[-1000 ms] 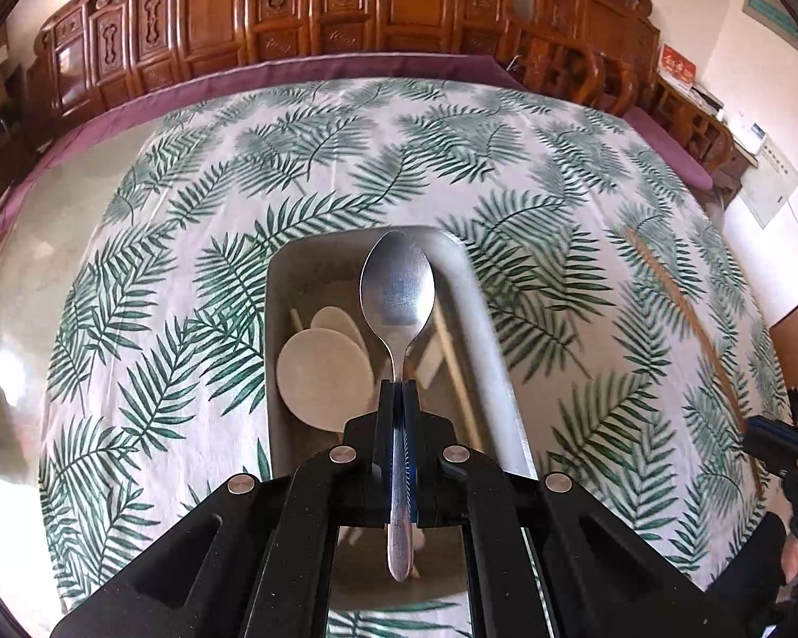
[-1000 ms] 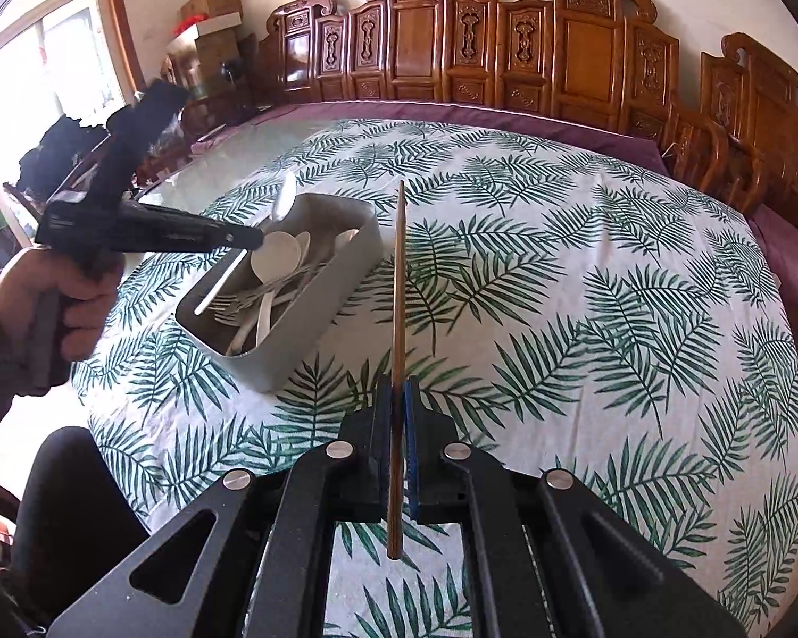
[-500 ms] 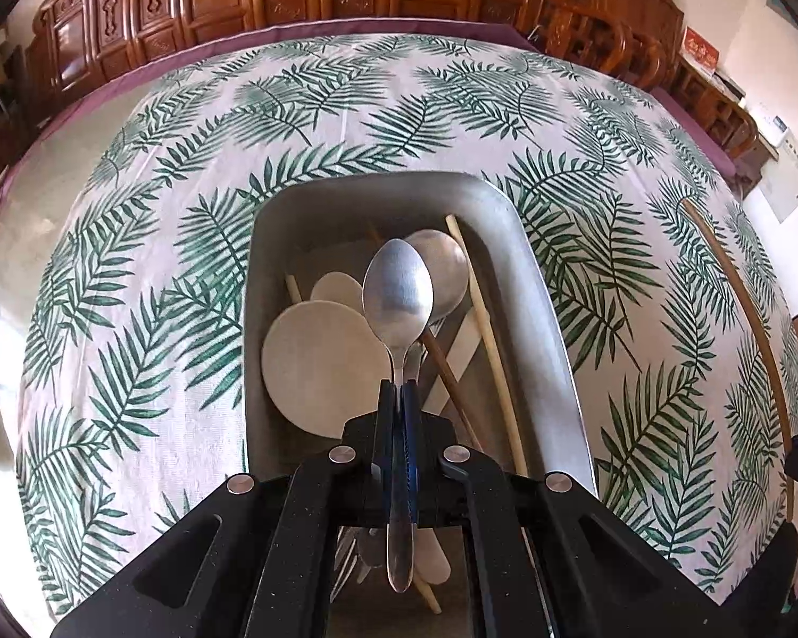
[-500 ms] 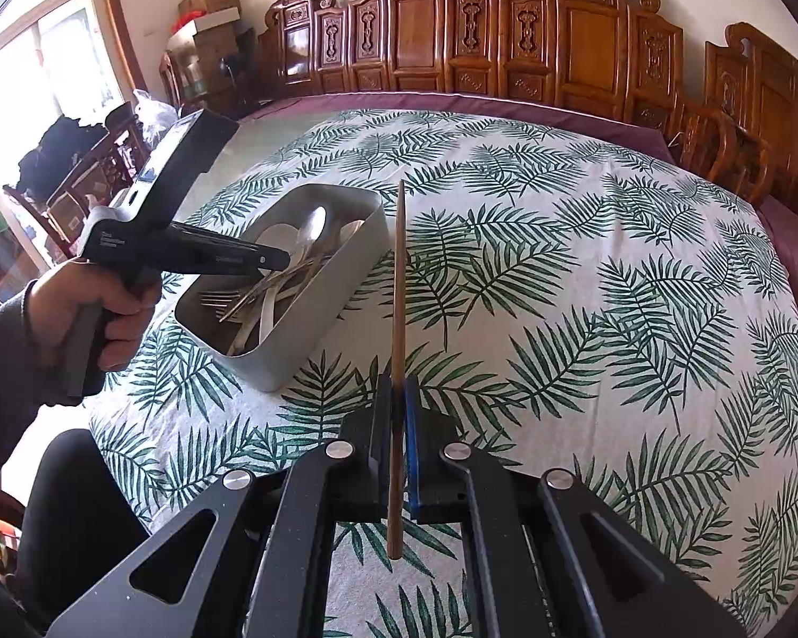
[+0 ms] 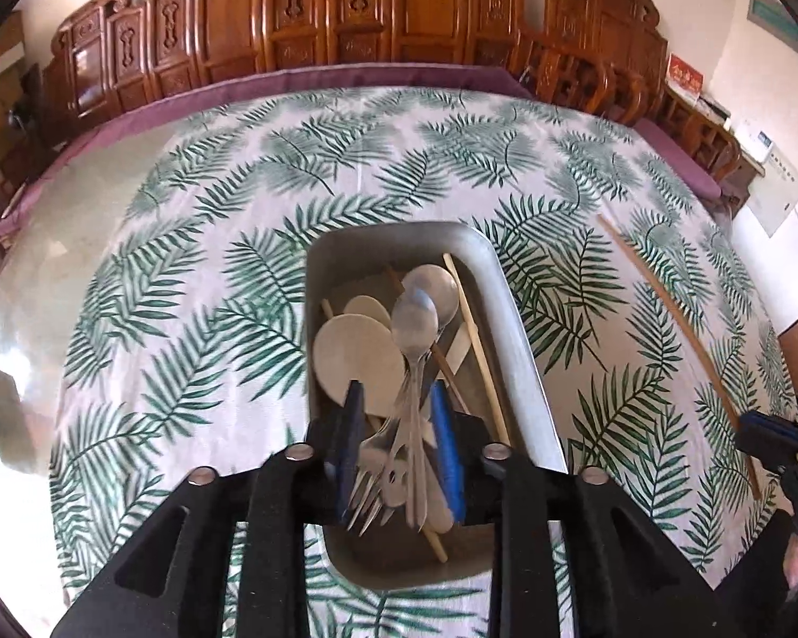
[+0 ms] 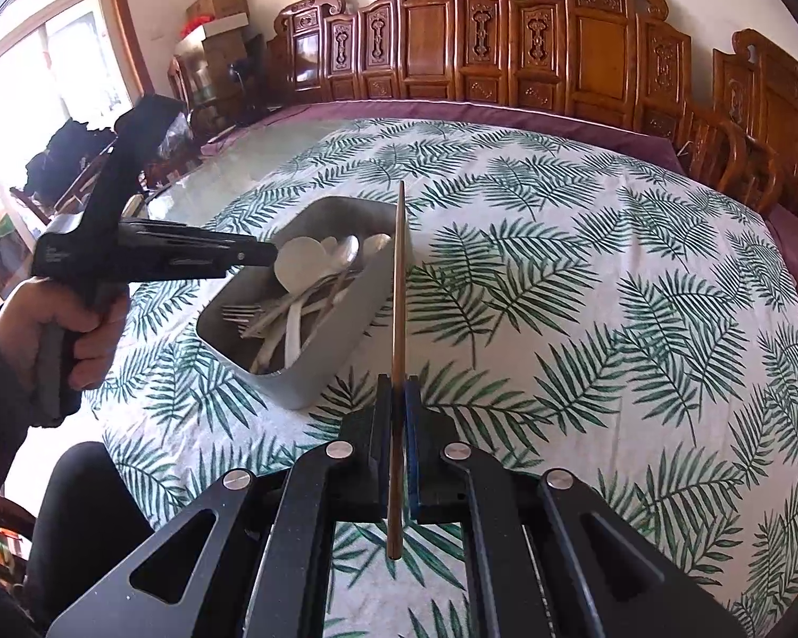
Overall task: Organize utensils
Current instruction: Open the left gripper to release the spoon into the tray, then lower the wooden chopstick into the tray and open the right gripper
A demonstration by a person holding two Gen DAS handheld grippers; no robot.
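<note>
We see left gripper (image 5: 399, 425) spread wide over tray (image 5: 510, 319), spoon (image 5: 414, 329) apparently released; right gripper (image 6: 397, 425) clamps chopstick (image 6: 398, 287).

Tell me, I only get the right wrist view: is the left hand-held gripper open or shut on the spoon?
Observer: Open. The left hand-held gripper has its pads spread, and the spoon lies unclamped in the tray.
Operator: Is a chopstick already in there?
Observer: Yes, a loose chopstick lies along the tray wall nearer you.
Operator: Is my held chopstick over the tray?
Observer: No. The held chopstick is off to the tray's side, apart from it.
</note>
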